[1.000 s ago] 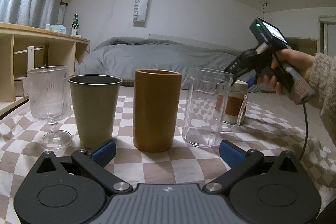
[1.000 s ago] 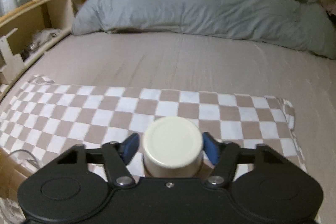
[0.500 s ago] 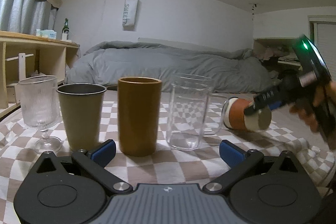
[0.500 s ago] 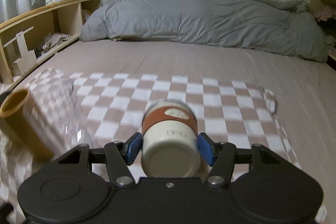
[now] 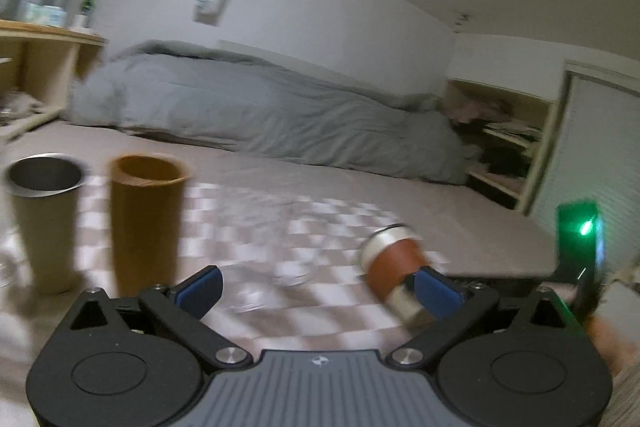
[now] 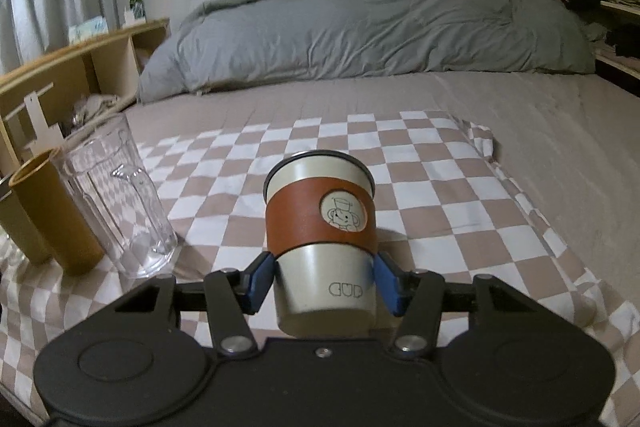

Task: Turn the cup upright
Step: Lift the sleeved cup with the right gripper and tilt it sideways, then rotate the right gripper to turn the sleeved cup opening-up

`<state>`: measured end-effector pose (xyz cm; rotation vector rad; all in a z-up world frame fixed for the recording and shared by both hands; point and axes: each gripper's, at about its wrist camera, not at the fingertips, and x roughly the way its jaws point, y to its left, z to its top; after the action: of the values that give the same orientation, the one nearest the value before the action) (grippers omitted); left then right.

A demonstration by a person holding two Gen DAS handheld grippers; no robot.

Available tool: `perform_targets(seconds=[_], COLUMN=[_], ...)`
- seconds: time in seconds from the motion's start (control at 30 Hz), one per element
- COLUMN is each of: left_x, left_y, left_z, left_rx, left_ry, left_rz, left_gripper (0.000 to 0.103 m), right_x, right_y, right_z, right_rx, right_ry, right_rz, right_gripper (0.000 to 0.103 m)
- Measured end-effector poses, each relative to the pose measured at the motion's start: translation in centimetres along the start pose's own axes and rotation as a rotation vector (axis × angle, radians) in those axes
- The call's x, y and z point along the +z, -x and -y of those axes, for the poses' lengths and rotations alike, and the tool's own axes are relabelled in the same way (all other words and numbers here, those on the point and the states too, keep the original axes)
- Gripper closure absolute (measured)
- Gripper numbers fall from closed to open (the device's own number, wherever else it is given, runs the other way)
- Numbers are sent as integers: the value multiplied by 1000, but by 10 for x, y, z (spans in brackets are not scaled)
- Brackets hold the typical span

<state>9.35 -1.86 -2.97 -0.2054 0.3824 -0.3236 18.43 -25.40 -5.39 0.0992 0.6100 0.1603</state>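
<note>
The cup [image 6: 320,227] is cream with a brown leather sleeve and a round cartoon badge. My right gripper [image 6: 322,281] is shut on its lower part, one blue pad on each side, and holds it rim-up above the checkered cloth [image 6: 460,195]. In the blurred left wrist view the same cup [image 5: 394,267] appears tilted at the right, partly behind my left gripper's right finger. My left gripper [image 5: 318,287] is open and empty, low over the cloth [image 5: 320,227].
A clear glass mug [image 6: 120,195], a tall brown cup [image 6: 52,215] [image 5: 146,215] and a grey tumbler [image 5: 44,219] stand in a row on the left. A wooden shelf [image 6: 80,67] is at the left. A grey duvet [image 6: 380,27] lies behind.
My right gripper has turned the cup from lying on its side, base toward the camera, to rim-up. The left gripper view has swung to the right and blurred.
</note>
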Motion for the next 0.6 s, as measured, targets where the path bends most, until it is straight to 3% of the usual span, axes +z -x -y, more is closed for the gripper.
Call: perform_targets(seconds=[0.1,0.13,0.27,0.4,0.53,0.6], left_x=[19,26,50,67,74,72], left_y=[-21,-30,-70,-114,-163,-186], left_z=[18,24,51,80,96,99], left_rx=[-87,-113,-145,-112,-37,6], left_ry=[40,61,73,48,8,11], left_rz=[-72,-104,-194,-260,-402,-475], left_gripper=[6,7,8,8,8,8], right_x=[-7,-10,-20,-30,-40,-42], right_y=[0,0,2,11,21,23], right_z=[5,5,9,16,26,30], right_rx=[12,14,37,44,46,61], right_ry=[-26,-31,-67,-89,-130,-148], right_rz=[38,46,91,138,190,202], right_gripper=[45,38,33,32,33,38])
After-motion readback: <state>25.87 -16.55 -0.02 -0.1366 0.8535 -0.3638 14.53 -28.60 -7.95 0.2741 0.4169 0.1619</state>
